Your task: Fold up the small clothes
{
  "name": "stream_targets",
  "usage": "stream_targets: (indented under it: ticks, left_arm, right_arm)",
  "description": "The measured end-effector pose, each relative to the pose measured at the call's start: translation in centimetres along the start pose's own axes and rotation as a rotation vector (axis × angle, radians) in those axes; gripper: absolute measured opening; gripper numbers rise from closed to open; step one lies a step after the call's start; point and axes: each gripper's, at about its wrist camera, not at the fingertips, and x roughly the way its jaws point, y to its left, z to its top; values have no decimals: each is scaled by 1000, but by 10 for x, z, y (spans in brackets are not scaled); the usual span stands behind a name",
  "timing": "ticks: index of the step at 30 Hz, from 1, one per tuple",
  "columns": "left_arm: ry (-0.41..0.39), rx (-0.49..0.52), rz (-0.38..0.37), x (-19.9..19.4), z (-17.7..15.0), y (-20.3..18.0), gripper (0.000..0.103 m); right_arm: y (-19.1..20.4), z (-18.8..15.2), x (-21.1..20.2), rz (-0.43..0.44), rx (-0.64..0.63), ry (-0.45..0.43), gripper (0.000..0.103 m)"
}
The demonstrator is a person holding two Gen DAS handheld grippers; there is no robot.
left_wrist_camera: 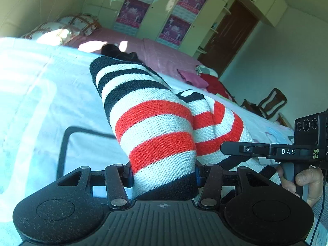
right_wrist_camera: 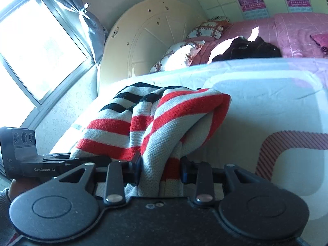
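A small knitted sweater (left_wrist_camera: 155,123) with white, red and black stripes hangs bunched over a pale blue sheet (left_wrist_camera: 41,102). My left gripper (left_wrist_camera: 164,177) is shut on a thick fold of it, the fabric filling the gap between the pads. In the left wrist view my right gripper (left_wrist_camera: 235,149) comes in from the right edge, a hand (left_wrist_camera: 305,182) on its grip, its fingers against the sweater's far side. In the right wrist view my right gripper (right_wrist_camera: 161,171) is shut on another fold of the same sweater (right_wrist_camera: 155,123), and my left gripper (right_wrist_camera: 67,160) lies at the lower left.
The sheet covers a bed with a pink blanket (left_wrist_camera: 164,53), patterned pillows (left_wrist_camera: 61,28) and a dark garment (left_wrist_camera: 119,51) behind. Red and pink clothes (left_wrist_camera: 205,80) lie at the far right, a wooden chair (left_wrist_camera: 268,104) beyond. A window (right_wrist_camera: 34,47) and cream headboard (right_wrist_camera: 147,32) stand left.
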Motion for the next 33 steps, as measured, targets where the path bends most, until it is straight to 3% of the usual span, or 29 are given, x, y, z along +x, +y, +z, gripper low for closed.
stream_targets:
  ticks: [2, 4, 9, 12, 14, 16, 17, 20, 26, 28, 30, 33]
  left_arm:
    - [38, -64, 3, 14, -16, 20, 62]
    - [5, -128, -42, 10, -25, 28, 62]
    - [-44, -72, 10, -18, -36, 9, 66]
    - [-45, -54, 58, -26, -45, 2, 66]
    - [-34, -58, 73, -27, -49, 4, 66]
    - [-31, -79, 86, -29, -60, 9, 66]
    - [-28, -95, 87, -31, -66, 11, 66]
    - [-40, -80, 116, -33, -80, 10, 72]
    - [-61, -46, 172, -42, -79, 0, 73]
    - [-99, 0, 226, -57, -79, -10, 76]
    - [-134, 21, 280, -70, -79, -19, 96]
    - [-165, 55, 316, -94, -84, -36, 99]
  right_arm:
    - [-11, -11, 28, -46, 62, 78, 46]
    - [-19, -16, 23, -8, 109, 43, 46]
    - [-7, -18, -20, -68, 86, 5, 46]
    - [6, -22, -46, -36, 61, -3, 47]
    - [19, -27, -48, -22, 25, 29, 47]
    - [28, -36, -41, -119, -59, 62, 43]
    - [25, -40, -37, -168, -57, 79, 45]
    - [8, -47, -41, -159, 44, 59, 47]
    - [29, -46, -54, -217, 25, 22, 48]
    - [40, -48, -75, -238, 11, -31, 58]
    - [49, -53, -94, -276, 8, -69, 66]
    - [64, -66, -119, -303, -3, -96, 84]
